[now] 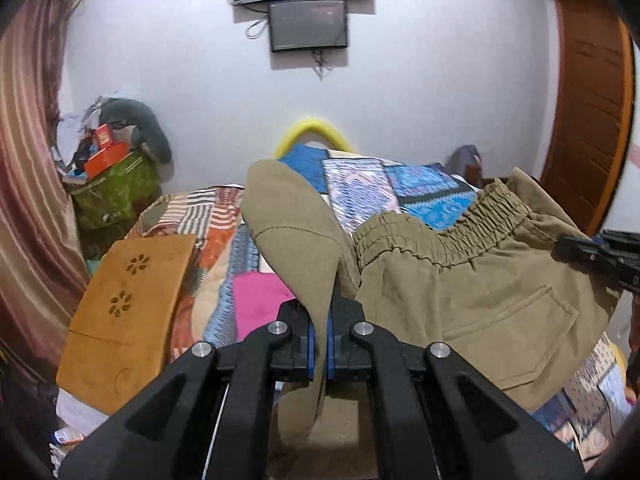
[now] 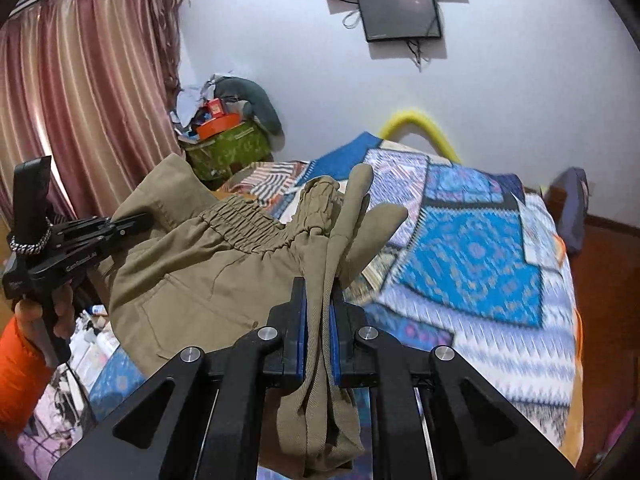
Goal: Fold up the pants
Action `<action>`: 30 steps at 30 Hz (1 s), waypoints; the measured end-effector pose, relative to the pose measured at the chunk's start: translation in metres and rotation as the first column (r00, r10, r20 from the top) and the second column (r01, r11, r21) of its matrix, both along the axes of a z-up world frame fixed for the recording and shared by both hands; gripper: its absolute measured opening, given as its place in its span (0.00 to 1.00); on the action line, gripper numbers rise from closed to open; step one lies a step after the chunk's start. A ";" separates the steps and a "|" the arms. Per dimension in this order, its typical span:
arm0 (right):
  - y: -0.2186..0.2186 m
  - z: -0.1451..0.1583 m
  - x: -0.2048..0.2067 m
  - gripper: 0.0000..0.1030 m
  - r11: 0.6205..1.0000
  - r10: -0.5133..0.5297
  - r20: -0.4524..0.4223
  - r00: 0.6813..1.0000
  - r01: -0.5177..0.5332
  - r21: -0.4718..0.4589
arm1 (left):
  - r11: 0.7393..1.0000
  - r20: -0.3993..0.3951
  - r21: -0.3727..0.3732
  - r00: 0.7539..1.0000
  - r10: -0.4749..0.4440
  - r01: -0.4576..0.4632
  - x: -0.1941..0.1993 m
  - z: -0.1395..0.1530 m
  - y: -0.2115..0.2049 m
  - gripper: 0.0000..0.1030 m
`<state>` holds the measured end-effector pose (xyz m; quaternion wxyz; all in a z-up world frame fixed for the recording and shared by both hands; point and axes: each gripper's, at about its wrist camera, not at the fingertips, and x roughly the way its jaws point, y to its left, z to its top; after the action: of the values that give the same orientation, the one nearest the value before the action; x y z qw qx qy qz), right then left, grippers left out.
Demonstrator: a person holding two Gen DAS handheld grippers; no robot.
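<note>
I hold the pants [image 1: 460, 292] clamped in my left gripper [image 1: 319, 344] and right gripper [image 2: 320, 344], the waistband stretched between them above the bed [image 2: 480, 240].

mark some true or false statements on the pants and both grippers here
1. Both grippers are clamped on the khaki pants. True: the left gripper and right gripper each pinch fabric.
2. The pants lie flat on the bed. False: they hang lifted above the patchwork bedspread.
3. The waistband is elastic and gathered. True.
4. The pants are blue denim. False: they are khaki.
5. A back pocket shows in the left wrist view. True.
6. The right gripper is empty. False: a bunch of fabric sits between its pads.
</note>
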<state>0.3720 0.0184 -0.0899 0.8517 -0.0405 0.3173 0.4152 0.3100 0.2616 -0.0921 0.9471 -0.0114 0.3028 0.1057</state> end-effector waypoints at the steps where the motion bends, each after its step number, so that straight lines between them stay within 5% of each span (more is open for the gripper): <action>1: 0.006 0.000 0.004 0.08 1.000 0.004 0.006 1.000 -0.004 -0.001 | 1.000 0.001 -0.011 1.000 0.015 -0.015 0.006 -0.001 0.010 0.03; 11: 0.081 -0.026 0.054 0.08 0.999 0.007 0.027 1.000 -0.006 -0.035 | 0.996 -0.048 -0.019 0.995 0.086 -0.087 0.079 -0.043 0.083 0.03; 18: 0.119 -0.078 0.076 0.08 0.993 0.009 0.002 1.000 -0.008 -0.121 | 0.994 -0.186 -0.036 0.978 0.097 -0.105 0.131 -0.117 0.122 0.04; 23: 0.136 -0.129 0.096 0.08 0.965 0.024 -0.086 0.996 -0.046 -0.259 | 0.994 -0.372 -0.035 0.925 0.079 -0.100 0.154 -0.195 0.140 0.05; 25: 0.135 -0.142 0.097 0.08 0.953 0.026 -0.107 0.994 -0.057 -0.296 | 0.994 -0.422 -0.029 0.903 0.080 -0.102 0.153 -0.220 0.143 0.11; 30: 0.122 -0.145 0.104 0.15 0.961 0.022 -0.188 0.982 -0.073 -0.267 | 0.989 -0.396 -0.049 0.912 0.106 -0.137 0.139 -0.226 0.151 0.27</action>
<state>0.4764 0.1400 -0.2347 0.7950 -0.1269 0.4472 0.3898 0.4490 0.4124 -0.3176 0.8578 -0.0448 0.4886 0.1529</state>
